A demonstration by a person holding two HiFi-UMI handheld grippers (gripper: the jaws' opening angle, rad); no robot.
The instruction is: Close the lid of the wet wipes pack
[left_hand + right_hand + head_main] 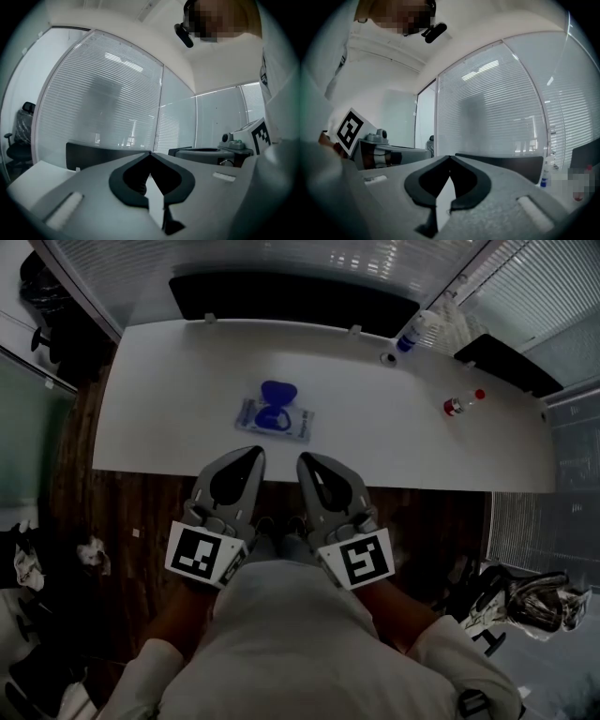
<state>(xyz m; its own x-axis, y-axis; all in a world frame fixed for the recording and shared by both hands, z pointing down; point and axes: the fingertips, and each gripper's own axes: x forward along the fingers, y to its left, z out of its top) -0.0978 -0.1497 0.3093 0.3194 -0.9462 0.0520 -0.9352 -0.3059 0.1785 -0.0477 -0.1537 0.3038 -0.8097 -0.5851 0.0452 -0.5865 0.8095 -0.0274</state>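
The left hand-held gripper (255, 455) and the right hand-held gripper (306, 459) sit side by side at lower centre of the head view, close to my body, with their tips just over the near edge of the white surface (169, 399). Each gripper's own view shows its jaws pressed together at the tips with nothing between them, pointing at the window blinds rather than down at the work. The pack (274, 418) lies flat in the middle of the frame, above the grippers and apart from both, and its blue lid (276, 390) looks flipped open toward the far side. Two bottles (463, 402) stand well off at the upper right, out of the way. I judge the task not yet begun: this is the ready pose before the reach. Next I would carry one gripper forward over the pack, get its tip behind the raised lid, and fold it down toward me. The other gripper could steady the pack so that it does not slide.
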